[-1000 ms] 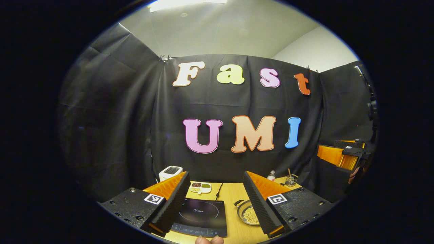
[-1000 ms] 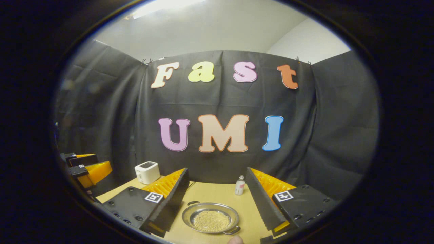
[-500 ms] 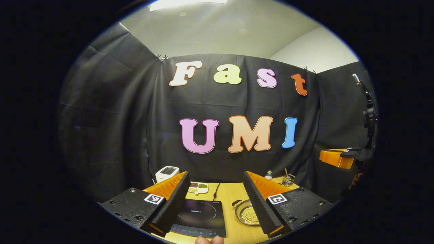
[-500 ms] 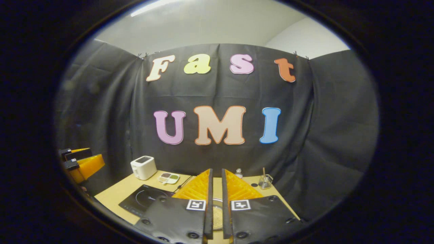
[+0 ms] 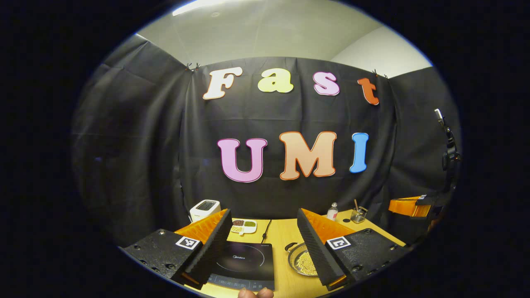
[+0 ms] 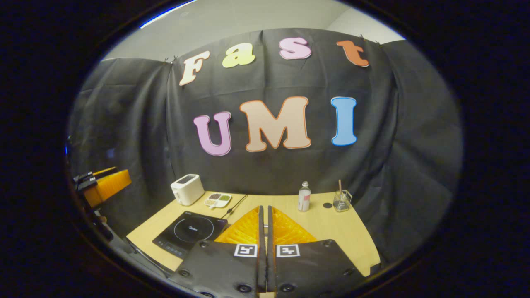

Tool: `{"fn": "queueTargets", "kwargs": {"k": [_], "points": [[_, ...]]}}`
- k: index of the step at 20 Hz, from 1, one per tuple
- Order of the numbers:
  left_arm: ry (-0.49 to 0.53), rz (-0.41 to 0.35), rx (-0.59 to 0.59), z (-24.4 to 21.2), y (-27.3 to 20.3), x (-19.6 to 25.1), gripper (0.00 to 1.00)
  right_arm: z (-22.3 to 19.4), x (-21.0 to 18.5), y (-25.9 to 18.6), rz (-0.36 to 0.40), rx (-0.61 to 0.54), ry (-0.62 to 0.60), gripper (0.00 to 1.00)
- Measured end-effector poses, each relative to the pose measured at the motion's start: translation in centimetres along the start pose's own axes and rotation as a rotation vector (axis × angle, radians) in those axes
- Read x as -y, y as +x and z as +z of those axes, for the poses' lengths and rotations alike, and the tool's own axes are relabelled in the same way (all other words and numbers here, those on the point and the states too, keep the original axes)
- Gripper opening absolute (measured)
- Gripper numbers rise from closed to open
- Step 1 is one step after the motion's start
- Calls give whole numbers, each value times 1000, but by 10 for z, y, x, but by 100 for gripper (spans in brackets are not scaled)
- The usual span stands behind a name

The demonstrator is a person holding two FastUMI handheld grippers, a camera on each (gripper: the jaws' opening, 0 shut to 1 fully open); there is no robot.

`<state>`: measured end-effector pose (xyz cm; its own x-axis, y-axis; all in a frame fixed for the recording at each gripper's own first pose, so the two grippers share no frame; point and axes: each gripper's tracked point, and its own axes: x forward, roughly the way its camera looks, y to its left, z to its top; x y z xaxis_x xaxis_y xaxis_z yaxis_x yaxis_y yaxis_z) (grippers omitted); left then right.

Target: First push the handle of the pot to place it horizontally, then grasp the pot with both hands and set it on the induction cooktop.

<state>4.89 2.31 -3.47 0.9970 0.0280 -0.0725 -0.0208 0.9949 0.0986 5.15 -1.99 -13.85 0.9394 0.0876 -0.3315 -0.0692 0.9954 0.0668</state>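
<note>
Above the table (image 6: 331, 231), left gripper (image 5: 265, 244) jaws spread — right gripper (image 6: 263, 231) jaws pressed together, holding nothing.

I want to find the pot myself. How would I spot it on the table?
Start at the wooden table and find the flat black cooktop near the front. The pot sits just to its right: a shallow, shiny metal pan with small loop handles, holding tiny yellowish beads, unlike anything else there.

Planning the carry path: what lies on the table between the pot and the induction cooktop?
Bare tabletop lies between the pot and the induction cooktop, in the left gripper view.
</note>
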Motion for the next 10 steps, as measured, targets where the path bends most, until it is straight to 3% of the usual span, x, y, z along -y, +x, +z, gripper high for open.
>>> {"fn": "queueTargets", "kwargs": {"k": [3,8,10], "points": [[-7,41,-48,-11,9,11,96,-28,10,17,57,-58,5,0],[41,103,-110,-26,15,30,92,-82,17,41,175,-165,24,0],[49,136,-124,-28,14,32,99,-108,18,48,215,-213,28,3]]}}
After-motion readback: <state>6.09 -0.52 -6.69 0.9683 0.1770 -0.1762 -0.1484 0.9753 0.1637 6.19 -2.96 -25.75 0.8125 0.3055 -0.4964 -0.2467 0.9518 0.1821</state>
